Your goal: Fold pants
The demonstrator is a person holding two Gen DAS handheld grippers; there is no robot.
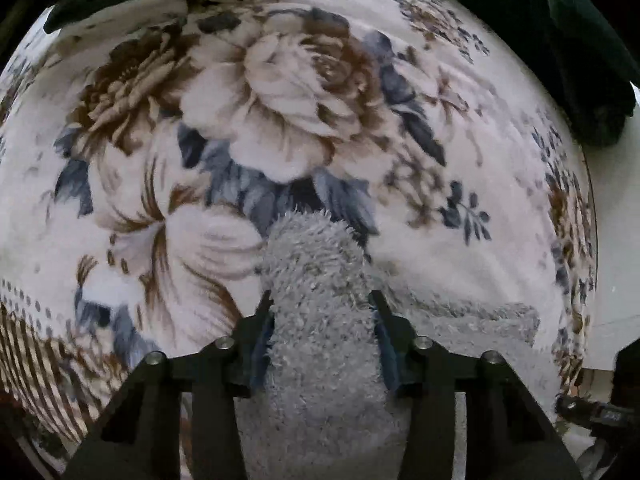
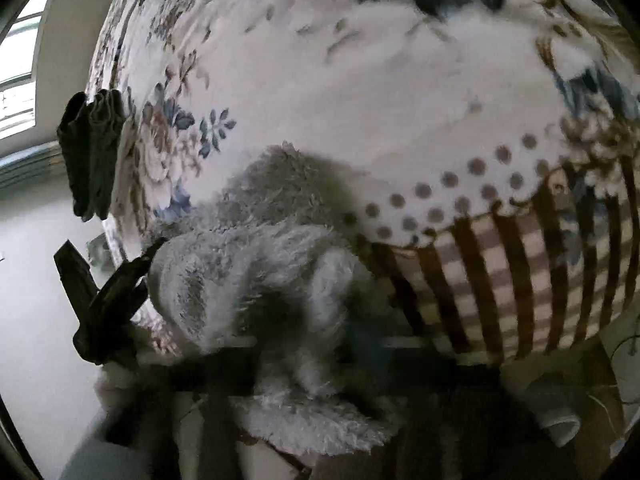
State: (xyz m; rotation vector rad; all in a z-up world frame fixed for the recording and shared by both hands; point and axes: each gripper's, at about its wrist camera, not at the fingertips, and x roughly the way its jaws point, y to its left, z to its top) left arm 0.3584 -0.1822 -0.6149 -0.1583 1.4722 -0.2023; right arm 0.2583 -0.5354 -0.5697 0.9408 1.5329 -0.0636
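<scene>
the left gripper (image 1: pixel 322 336) is pinching a thick bunch of the grey fleecy pants (image 1: pixel 320 280), the pile bulging out past both fingers. the rest of the pants lie on the floral blanket (image 1: pixel 280 120) of a bed, near its patterned edge, with a flatter part trailing off to one side of that gripper.

the right gripper (image 2: pixel 316 344) is badly blurred and shaded in its own view. its jaws look pressed nearly together, and a lump of the pants (image 2: pixel 248 272) seems to sit between them, so it probably has a thin pinch of cloth, though i cannot see the pads pressing.

what could go wrong:
- the left pinch takes a fat wad, likely several layers. lifting it could drag up more than one layer and spoil the fold.
- the fleece is soft and slippery-looking. a thin pinch on the right could slide off when the cloth is pulled taut.
- the pants lie close to the bed's edge by the striped border (image 2: pixel 520 272). a slack part could slip over onto the floor.
- the blanket itself is plush. a low pinch might catch it along with the pants.

hard to make out: the waistband, the legs and the hems cannot be told apart, so which part each gripper holds is unclear. dark cloths (image 2: pixel 92 152) hang at the far side of the bed, unidentified. no hand or sleeve shows.
</scene>
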